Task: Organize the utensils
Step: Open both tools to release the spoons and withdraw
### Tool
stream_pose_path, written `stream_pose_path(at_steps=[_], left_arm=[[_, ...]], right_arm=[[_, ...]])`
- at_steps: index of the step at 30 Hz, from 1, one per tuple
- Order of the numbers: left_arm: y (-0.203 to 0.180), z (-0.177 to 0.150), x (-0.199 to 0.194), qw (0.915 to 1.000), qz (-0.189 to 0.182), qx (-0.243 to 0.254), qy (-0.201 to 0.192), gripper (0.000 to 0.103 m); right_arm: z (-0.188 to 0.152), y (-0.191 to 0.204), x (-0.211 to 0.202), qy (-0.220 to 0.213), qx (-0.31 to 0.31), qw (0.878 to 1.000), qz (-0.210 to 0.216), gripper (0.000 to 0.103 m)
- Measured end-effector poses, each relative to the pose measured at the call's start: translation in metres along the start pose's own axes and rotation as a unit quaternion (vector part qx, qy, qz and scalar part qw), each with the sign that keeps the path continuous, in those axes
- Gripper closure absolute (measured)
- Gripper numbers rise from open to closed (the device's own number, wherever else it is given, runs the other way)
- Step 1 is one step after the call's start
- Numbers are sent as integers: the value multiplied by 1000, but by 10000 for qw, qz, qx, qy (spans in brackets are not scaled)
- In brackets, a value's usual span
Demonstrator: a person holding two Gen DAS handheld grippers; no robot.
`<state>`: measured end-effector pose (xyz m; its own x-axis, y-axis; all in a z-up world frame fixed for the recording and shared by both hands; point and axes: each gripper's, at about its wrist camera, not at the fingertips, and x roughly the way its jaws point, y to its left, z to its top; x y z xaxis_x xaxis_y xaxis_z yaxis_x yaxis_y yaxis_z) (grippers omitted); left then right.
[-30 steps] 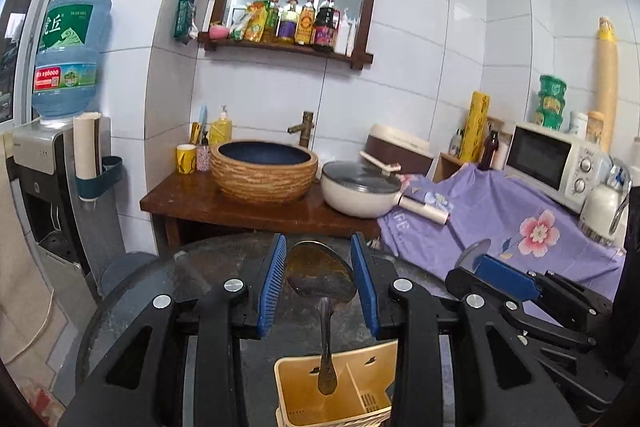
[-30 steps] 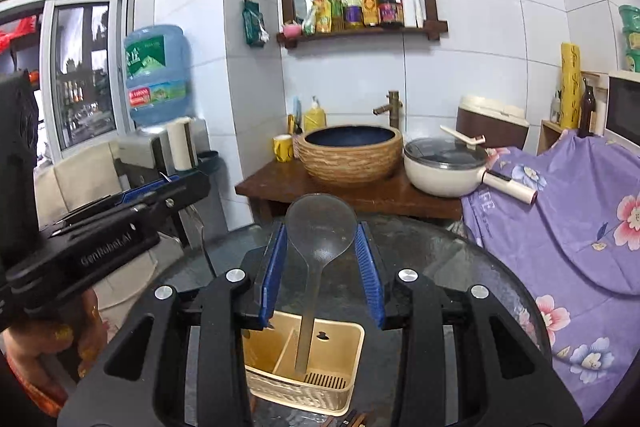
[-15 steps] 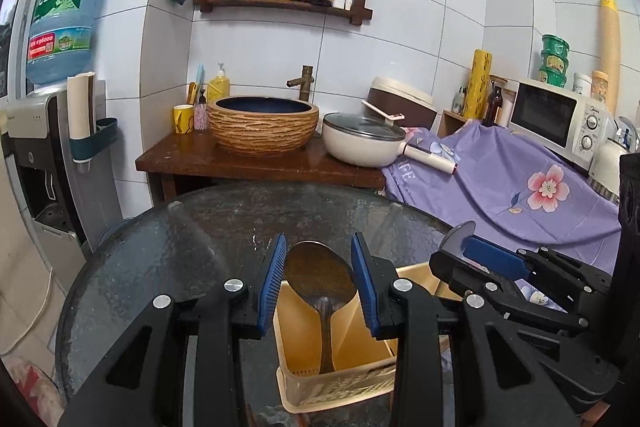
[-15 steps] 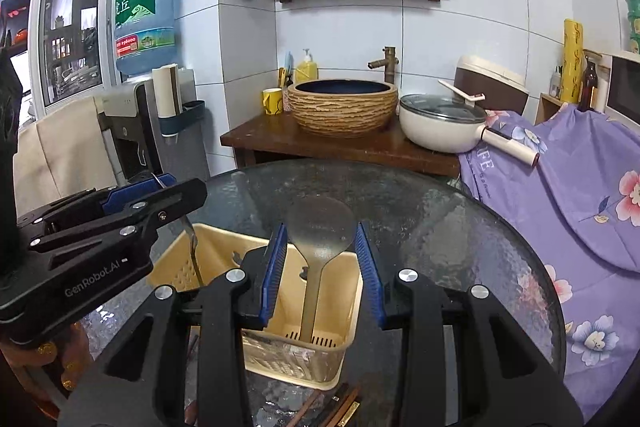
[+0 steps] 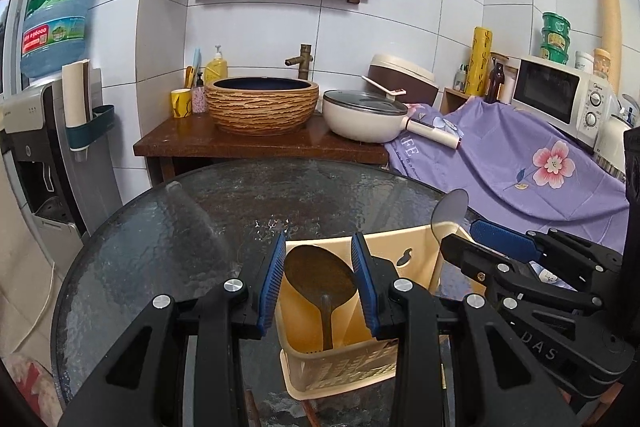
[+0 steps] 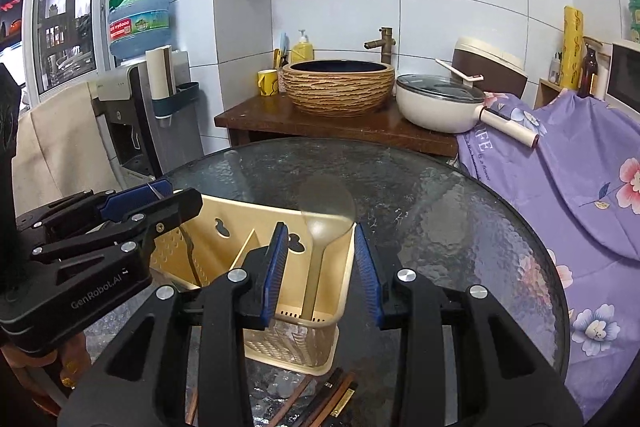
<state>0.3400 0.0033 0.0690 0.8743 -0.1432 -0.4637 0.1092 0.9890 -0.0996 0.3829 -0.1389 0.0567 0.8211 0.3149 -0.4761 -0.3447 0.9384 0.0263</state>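
Spoons stand head-up in the caddy, a cream plastic holder with a middle divider and slotted base, set on the glass tabletop. One dark spoon sits in the left compartment, its bowl framed by the left gripper; the blue pads lie close on either side, but whether they pinch the bowl or have let go I cannot tell. A pale spoon stands in the right compartment, handle down against the base, bowl leaning on the back rim. The right gripper is released, its pads spread clear of the handle, so that spoon rests on its own. Standing handle-down keeps each spoon propped by the walls, and the divider keeps the two apart. Judging by this, both spoons are about placed, and the left side needs only a clean release. Chopsticks lie loose on the tabletop just in front of the caddy, probably the next things to go in.
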Motion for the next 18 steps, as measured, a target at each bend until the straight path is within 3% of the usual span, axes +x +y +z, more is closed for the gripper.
stream_pose_path(at_steps=[3, 5, 7, 11, 14, 18], left_arm=[[1, 1, -5, 10000, 56, 15, -70, 67], [1, 2, -13, 9998, 77, 15, -164, 49], [2, 2, -23, 9995, 140, 6, -298, 41], [10, -3, -48, 9985, 268, -106, -464, 24], [23, -14, -64, 9976, 450, -311, -421, 23], [36, -39, -71, 9971, 637, -418, -73, 24]], right_arm=[[-1, -3, -2, -86, 34, 10000, -10, 65], [1, -5, -6, -121, 94, 9999, 26, 62], [1, -5, -15, -231, 76, 9997, 19, 53], [-2, -5, -39, -437, 79, 9990, -44, 44], [-12, -9, -57, -397, 242, 9989, -67, 43], [-40, -11, -68, -152, 297, 9992, -202, 42]])
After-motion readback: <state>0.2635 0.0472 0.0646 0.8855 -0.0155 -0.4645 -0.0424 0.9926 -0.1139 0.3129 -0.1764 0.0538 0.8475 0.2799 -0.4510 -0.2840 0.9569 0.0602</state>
